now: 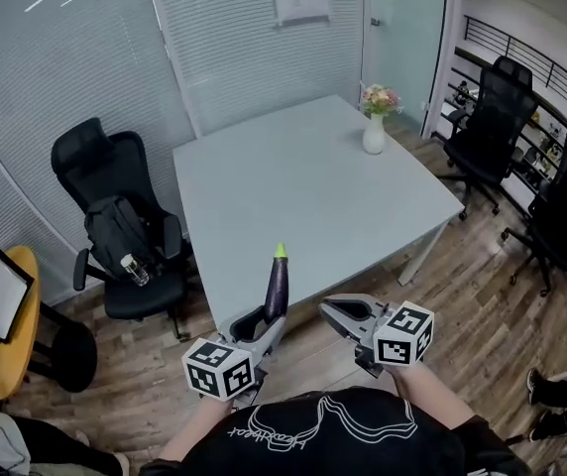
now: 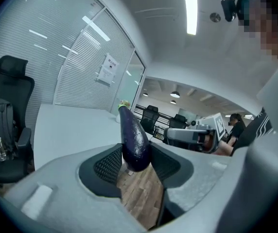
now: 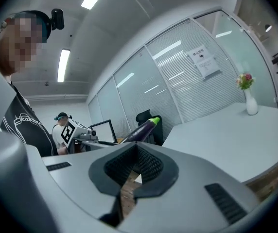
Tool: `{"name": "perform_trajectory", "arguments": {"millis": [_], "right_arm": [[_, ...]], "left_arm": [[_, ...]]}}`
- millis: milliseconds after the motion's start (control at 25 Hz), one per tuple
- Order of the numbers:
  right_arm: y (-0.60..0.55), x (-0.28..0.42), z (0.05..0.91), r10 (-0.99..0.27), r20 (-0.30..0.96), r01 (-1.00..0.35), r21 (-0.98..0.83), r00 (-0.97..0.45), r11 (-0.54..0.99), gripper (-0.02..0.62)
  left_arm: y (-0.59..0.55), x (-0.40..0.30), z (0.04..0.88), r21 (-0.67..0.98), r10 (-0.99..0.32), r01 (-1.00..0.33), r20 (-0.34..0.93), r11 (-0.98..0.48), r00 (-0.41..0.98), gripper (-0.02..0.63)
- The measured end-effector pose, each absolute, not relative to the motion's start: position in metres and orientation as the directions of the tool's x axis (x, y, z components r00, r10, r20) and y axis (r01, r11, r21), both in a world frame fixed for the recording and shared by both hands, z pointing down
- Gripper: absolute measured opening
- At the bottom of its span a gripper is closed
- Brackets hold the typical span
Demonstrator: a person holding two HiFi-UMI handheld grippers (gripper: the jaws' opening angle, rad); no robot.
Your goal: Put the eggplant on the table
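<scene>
A dark purple eggplant (image 1: pixel 277 288) with a green stem stands upright in my left gripper (image 1: pixel 264 323), whose jaws are shut on its lower end. In the left gripper view the eggplant (image 2: pixel 134 140) sits between the two dark pads (image 2: pixel 107 165), over wooden floor. The pale grey table (image 1: pixel 303 181) lies just ahead of both grippers. My right gripper (image 1: pixel 333 311) hovers beside the left one, near the table's front corner. In the right gripper view its jaws (image 3: pixel 135 163) meet with nothing between them, and the eggplant (image 3: pixel 140 130) shows beyond.
A white vase with flowers (image 1: pixel 374 129) stands at the table's far right corner. A black office chair (image 1: pixel 115 221) holding a backpack and bottle is left of the table. More black chairs (image 1: pixel 487 127) are at the right. A yellow round table (image 1: pixel 6 340) is at the far left.
</scene>
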State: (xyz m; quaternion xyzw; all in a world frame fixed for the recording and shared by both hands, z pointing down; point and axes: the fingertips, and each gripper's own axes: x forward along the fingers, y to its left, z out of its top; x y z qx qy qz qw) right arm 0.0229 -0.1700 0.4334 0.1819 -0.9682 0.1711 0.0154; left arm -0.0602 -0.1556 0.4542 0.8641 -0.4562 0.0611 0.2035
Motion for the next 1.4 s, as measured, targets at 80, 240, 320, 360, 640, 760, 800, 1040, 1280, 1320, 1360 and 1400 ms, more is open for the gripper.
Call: {"name": "perform_trajectory", "arguments": {"millis": [80, 240, 320, 360, 640, 760, 800, 1040, 1280, 1320, 1360, 1400], "right_arm": [[-0.18, 0.023, 0.429, -0.355, 0.094, -0.366, -0.296, -0.93, 0.882, 0.009], [-0.189, 0.019, 0.428, -0.359, 0.092, -0.37, -0.285, -0.929, 0.884, 0.009], [-0.192, 0.017, 0.434, -0.358, 0.094, -0.369, -0.306, -0.929, 0.877, 0.009], [-0.196, 0.016, 0.438, -0.363, 0.1, -0.375, -0.314, -0.927, 0.872, 0.009], [-0.235, 0.008, 0.464, -0.404, 0.176, -0.441, -0.324, -0.898, 0.837, 0.009], [-0.255, 0.011, 0.478, -0.433, 0.212, -0.48, -0.321, -0.876, 0.816, 0.009], [-0.263, 0.013, 0.482, -0.441, 0.219, -0.492, -0.328, -0.87, 0.807, 0.009], [-0.298, 0.014, 0.508, -0.466, 0.25, -0.529, -0.382, -0.848, 0.758, 0.009], [-0.319, 0.022, 0.53, -0.485, 0.285, -0.563, -0.412, -0.826, 0.716, 0.009], [-0.322, 0.023, 0.534, -0.487, 0.291, -0.567, -0.417, -0.824, 0.71, 0.009], [-0.326, 0.025, 0.537, -0.489, 0.296, -0.571, -0.421, -0.821, 0.705, 0.009], [-0.329, 0.027, 0.54, -0.491, 0.302, -0.577, -0.423, -0.817, 0.699, 0.009]], "left_arm": [[-0.164, -0.063, 0.449, 0.301, -0.773, -0.812, 0.268, -0.501, 0.576, 0.19], [-0.181, -0.077, 0.451, 0.261, -0.8, -0.839, 0.264, -0.478, 0.538, 0.191], [-0.189, -0.082, 0.459, 0.279, -0.794, -0.834, 0.271, -0.476, 0.544, 0.191], [-0.193, -0.084, 0.462, 0.29, -0.791, -0.83, 0.272, -0.476, 0.548, 0.19], [-0.244, -0.105, 0.485, 0.317, -0.786, -0.83, 0.292, -0.459, 0.546, 0.192], [-0.271, -0.106, 0.498, 0.335, -0.775, -0.823, 0.302, -0.459, 0.556, 0.192], [-0.279, -0.106, 0.503, 0.341, -0.771, -0.82, 0.306, -0.459, 0.559, 0.192], [-0.324, -0.114, 0.537, 0.358, -0.752, -0.826, 0.361, -0.434, 0.552, 0.192], [-0.36, -0.118, 0.578, 0.399, -0.727, -0.828, 0.415, -0.395, 0.547, 0.192], [-0.366, -0.117, 0.584, 0.407, -0.721, -0.825, 0.422, -0.392, 0.55, 0.192], [-0.371, -0.117, 0.589, 0.408, -0.715, -0.826, 0.43, -0.39, 0.551, 0.192], [-0.376, -0.116, 0.594, 0.4, -0.71, -0.829, 0.442, -0.39, 0.548, 0.192]]}}
